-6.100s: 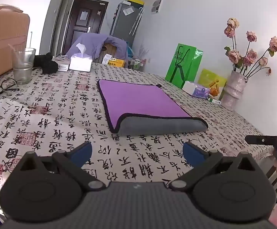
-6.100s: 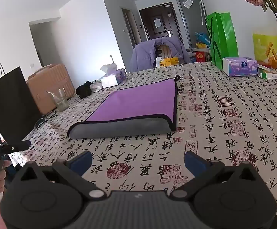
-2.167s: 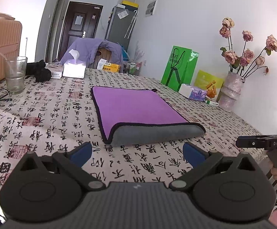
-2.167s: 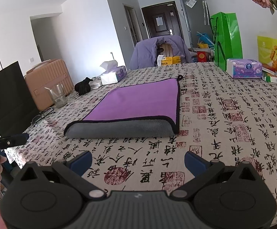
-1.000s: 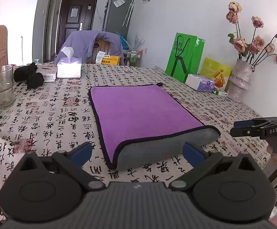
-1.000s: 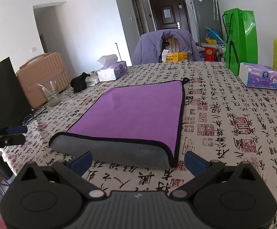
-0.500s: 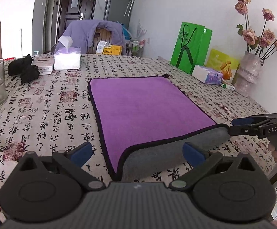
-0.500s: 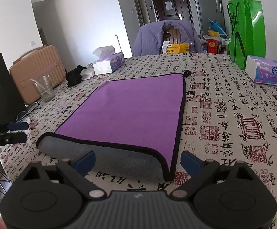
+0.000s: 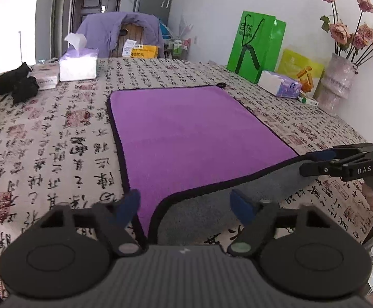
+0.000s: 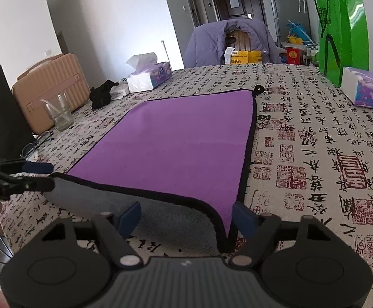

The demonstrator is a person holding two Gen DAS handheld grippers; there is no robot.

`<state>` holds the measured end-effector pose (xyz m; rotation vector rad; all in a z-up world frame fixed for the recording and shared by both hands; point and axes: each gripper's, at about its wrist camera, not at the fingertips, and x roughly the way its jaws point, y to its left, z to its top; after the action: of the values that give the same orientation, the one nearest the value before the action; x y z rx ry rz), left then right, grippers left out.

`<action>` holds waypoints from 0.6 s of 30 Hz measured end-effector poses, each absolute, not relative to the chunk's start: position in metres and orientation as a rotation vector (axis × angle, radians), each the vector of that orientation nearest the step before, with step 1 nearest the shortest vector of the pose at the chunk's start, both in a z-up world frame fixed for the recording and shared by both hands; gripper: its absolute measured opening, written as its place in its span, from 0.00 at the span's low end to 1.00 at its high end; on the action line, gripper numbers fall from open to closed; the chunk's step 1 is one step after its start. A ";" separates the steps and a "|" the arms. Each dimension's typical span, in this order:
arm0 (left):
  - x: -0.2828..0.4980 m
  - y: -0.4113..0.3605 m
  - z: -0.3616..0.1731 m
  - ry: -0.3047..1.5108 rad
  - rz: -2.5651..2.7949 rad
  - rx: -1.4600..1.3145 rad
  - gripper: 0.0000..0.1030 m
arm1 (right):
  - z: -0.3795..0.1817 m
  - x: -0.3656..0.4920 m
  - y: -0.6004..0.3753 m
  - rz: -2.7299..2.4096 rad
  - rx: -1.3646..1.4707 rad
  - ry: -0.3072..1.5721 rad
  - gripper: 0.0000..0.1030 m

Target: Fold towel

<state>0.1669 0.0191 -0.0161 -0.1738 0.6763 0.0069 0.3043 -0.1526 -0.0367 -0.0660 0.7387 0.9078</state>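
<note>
Purple towel, left wrist view: the towel [image 9: 186, 133] lies flat in the middle of the table, purple side up, with a black edge. Its near edge is folded over and shows grey.
Left gripper: the left gripper [image 9: 186, 202] sits low at the towel's near left corner. Its jaws are wide apart, with blue pads on each side of the black edge. They do not pinch anything.
Right gripper: the right gripper [image 9: 312, 163] pokes in from the right, at the towel's near right corner. Its jaws look open here too.
Table: the tablecloth [image 9: 45, 138] is pale with black writing and red stamps all over.
Things on it: a tissue box [image 9: 78, 63] and a black cloth lump [image 9: 17, 83] sit far left. A green bag [image 9: 257, 43], another tissue pack [image 9: 280, 83] and a vase of pink roses [image 9: 336, 80] stand by the white wall on the right.
Room: a chair with a purple coat [image 9: 119, 29] and a dark door [image 9: 92, 2] are at the back.

Right wrist view, towel: it [image 10: 176, 148] fills the middle of the table, with a small loop at its far right corner.
Right gripper: it [image 10: 186, 218] is at the near right corner, jaws wide, the grey fold between the pads.
Left gripper: it [image 10: 41, 175] comes in from the left at the other near corner, jaws parted.
Room: a pink suitcase [image 10: 50, 84], a glass [image 10: 58, 114] and white walls are on the left.
</note>
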 end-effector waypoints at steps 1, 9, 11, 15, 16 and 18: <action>0.168 0.019 -0.017 0.682 0.005 -0.175 0.67 | -0.037 0.305 -0.153 0.913 -0.065 0.740 0.67; 0.170 0.019 -0.024 0.703 0.009 -0.184 0.48 | -0.040 0.307 -0.157 0.923 -0.061 0.742 0.44; 0.170 0.020 -0.025 0.707 0.011 -0.189 0.38 | -0.040 0.307 -0.158 0.920 -0.063 0.740 0.38; 0.169 0.020 -0.027 0.714 0.018 -0.189 0.28 | -0.039 0.304 -0.159 0.917 -0.080 0.733 0.25; 0.169 0.020 -0.027 0.719 0.023 -0.188 0.25 | -0.039 0.304 -0.159 0.914 -0.086 0.732 0.20; 0.169 0.020 -0.028 0.721 0.027 -0.189 0.20 | -0.039 0.303 -0.159 0.906 -0.095 0.731 0.14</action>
<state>0.1690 0.0198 -0.0275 -0.1893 0.7212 0.0268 0.3033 -0.1587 -0.0390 -0.0951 0.7309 0.9063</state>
